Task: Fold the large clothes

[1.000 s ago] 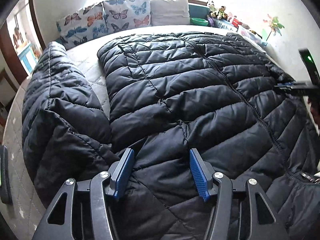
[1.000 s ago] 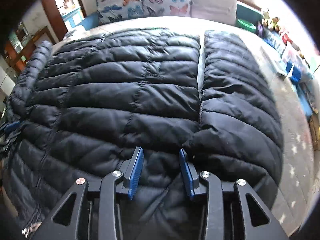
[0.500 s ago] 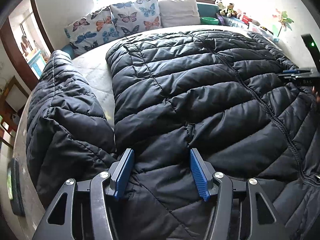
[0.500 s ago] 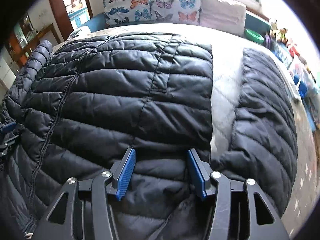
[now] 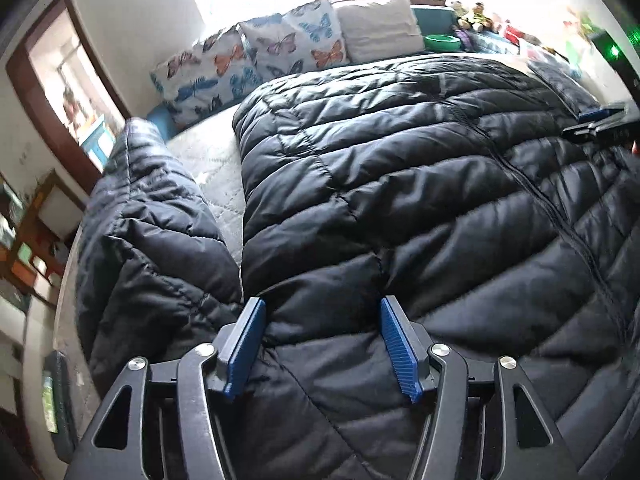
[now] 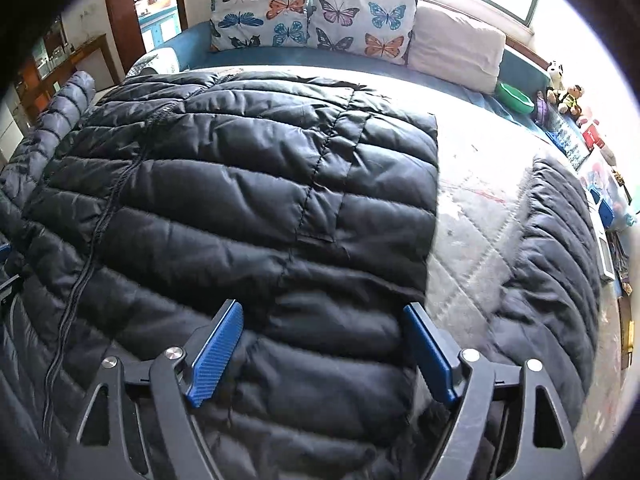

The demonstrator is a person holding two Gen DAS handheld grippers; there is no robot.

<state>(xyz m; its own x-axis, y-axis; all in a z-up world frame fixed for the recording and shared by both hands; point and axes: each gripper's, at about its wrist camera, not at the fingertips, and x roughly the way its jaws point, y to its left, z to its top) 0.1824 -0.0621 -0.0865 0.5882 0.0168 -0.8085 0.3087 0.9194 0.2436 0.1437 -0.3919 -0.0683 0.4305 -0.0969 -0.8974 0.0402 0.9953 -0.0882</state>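
A large black quilted puffer jacket (image 5: 400,184) lies spread flat on the bed, its front zipper (image 5: 560,220) running down the middle. It also fills the right wrist view (image 6: 248,200). Its left sleeve (image 5: 152,240) and right sleeve (image 6: 552,248) lie out to the sides. My left gripper (image 5: 320,320) is open, low over the jacket's body beside the left sleeve. My right gripper (image 6: 320,328) is open wide over the body's right edge. The right gripper also shows at the far right of the left wrist view (image 5: 600,120).
The quilted mattress (image 6: 480,208) shows between body and sleeves. Butterfly pillows (image 6: 312,16) and a white pillow (image 6: 456,48) line the head end. A green bowl (image 6: 514,96), toys (image 6: 568,96) and clutter sit along the right side. A doorway (image 5: 76,96) is at left.
Both grippers have pulled back and tilted up, showing more of the bed's head end. The right gripper's jaws have opened wider and shifted left over the body's edge. The jacket has not moved.
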